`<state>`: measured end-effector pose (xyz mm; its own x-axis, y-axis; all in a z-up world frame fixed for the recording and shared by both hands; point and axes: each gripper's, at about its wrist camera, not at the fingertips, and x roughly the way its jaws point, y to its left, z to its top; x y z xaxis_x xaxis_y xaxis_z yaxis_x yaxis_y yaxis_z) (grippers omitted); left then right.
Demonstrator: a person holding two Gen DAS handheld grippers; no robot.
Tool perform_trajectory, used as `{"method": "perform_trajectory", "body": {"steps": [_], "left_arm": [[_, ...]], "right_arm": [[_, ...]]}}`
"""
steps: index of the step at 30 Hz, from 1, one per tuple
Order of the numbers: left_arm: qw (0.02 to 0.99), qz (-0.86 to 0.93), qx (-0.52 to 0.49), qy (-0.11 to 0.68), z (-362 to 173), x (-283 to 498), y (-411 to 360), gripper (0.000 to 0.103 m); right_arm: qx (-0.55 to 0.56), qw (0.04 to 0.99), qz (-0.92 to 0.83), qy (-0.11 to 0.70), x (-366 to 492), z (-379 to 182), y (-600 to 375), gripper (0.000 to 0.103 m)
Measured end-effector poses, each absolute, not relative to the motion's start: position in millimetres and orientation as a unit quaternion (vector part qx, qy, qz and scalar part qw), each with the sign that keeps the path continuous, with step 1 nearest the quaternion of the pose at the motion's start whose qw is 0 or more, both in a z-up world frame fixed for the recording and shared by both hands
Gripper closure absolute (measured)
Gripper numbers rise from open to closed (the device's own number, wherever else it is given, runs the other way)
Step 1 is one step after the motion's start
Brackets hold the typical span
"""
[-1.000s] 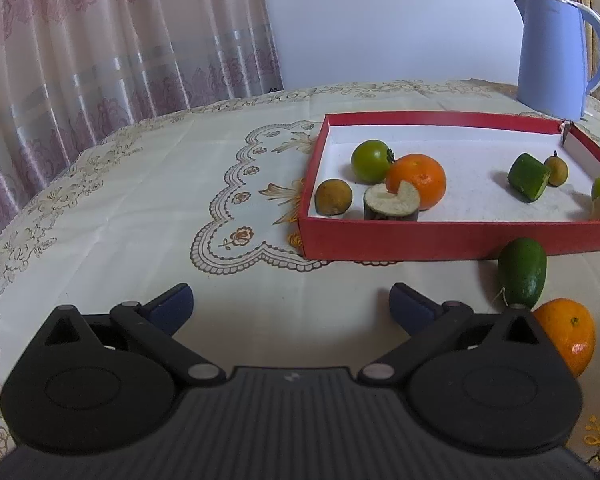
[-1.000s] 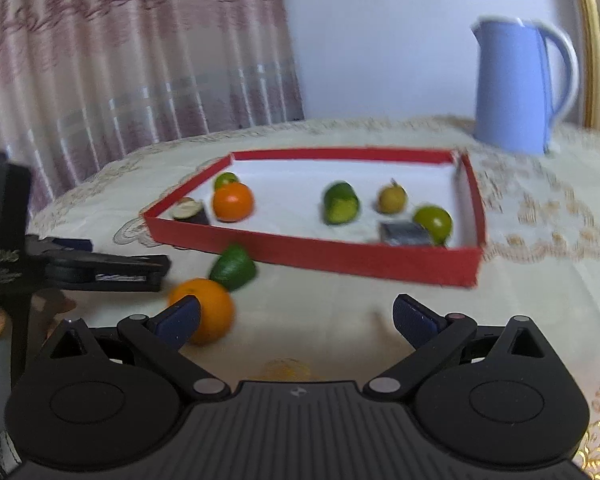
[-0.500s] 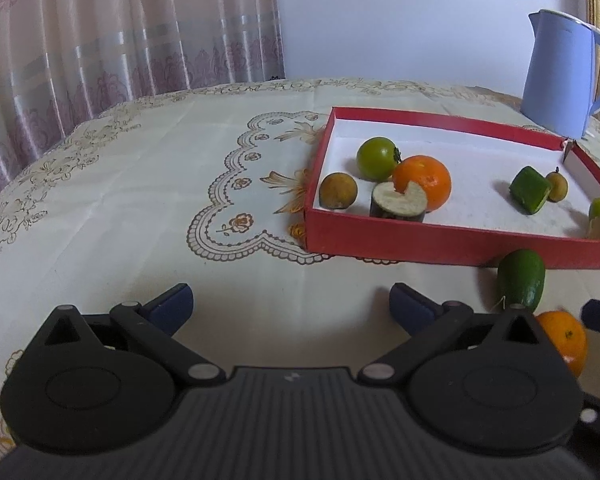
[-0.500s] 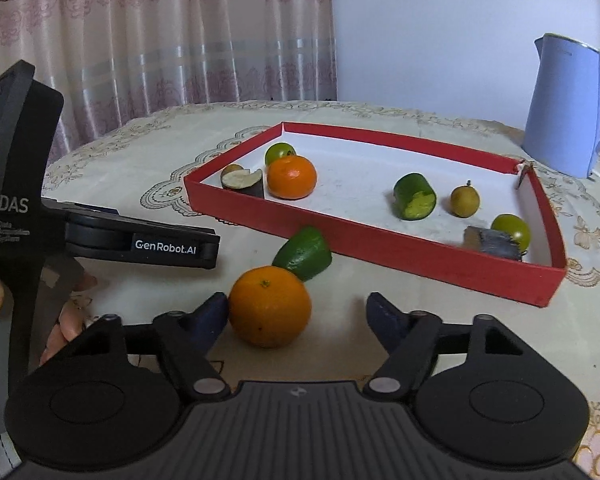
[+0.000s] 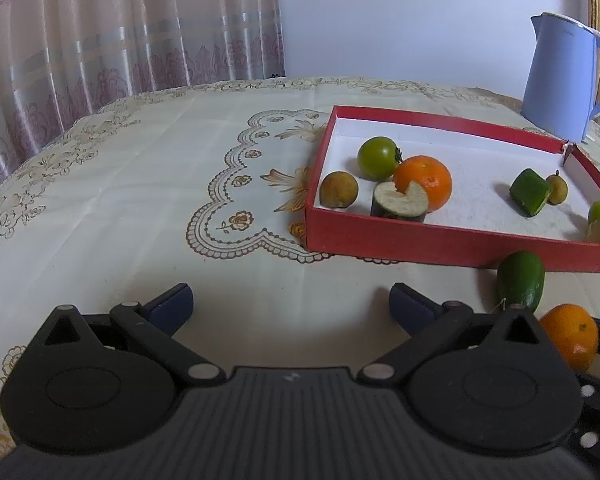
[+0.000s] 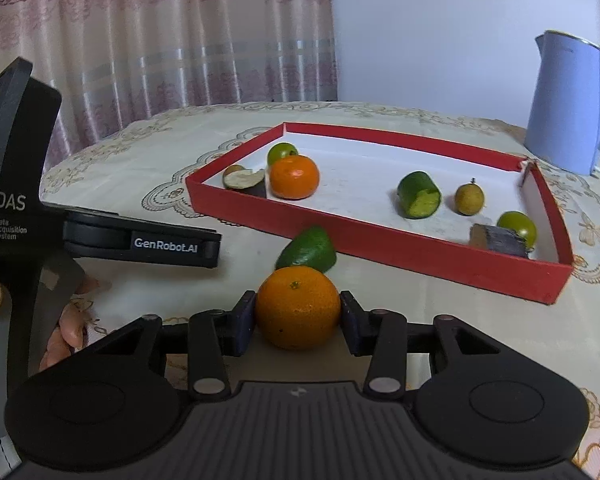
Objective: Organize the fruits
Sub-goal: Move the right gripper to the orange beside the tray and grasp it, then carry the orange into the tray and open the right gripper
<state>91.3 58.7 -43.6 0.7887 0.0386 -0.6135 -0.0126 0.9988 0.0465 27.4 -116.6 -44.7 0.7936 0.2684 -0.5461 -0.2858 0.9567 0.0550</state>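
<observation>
A loose orange (image 6: 298, 312) sits on the cream tablecloth in front of the red tray (image 6: 380, 248). My right gripper (image 6: 298, 318) has its jaws closing around the orange, and both dark pads touch its sides. A green pointed fruit (image 6: 308, 248) lies just beyond the orange, against the tray's front wall. The tray holds another orange (image 6: 294, 176), a green tomato (image 6: 282, 152), a cut green piece (image 6: 418, 196) and several small fruits. My left gripper (image 5: 290, 300) stands open over bare cloth, left of the loose orange (image 5: 570, 336) and green fruit (image 5: 520, 284).
A pale blue kettle (image 6: 568, 104) stands behind the tray's far right corner. A person's hand (image 6: 66, 332) holds the left gripper's handle at the left of the right wrist view. A curtain hangs behind the round table, with open cloth (image 5: 140, 200) left of the tray.
The right gripper has come up to the loose orange and its jaws have drawn in from wide apart to touching its sides. The left gripper has stayed in place, still open.
</observation>
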Motion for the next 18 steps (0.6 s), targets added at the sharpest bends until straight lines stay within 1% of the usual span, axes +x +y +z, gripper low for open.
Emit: {"method": "perform_trajectory", "body": {"steps": [11,18], "left_arm": [[0.945,0.013,0.018,0.325,-43.3,91.4,60.0,0.0],[0.945,0.013,0.018,0.325,-43.2,91.5,60.3,0.0]], "right_arm": [[-0.001,0.958,0.095,0.272,27.2,-38.5,-151.7,0.06],[0.006,0.967,0.07,0.245,30.6,-21.6,-171.9,0.06]]}}
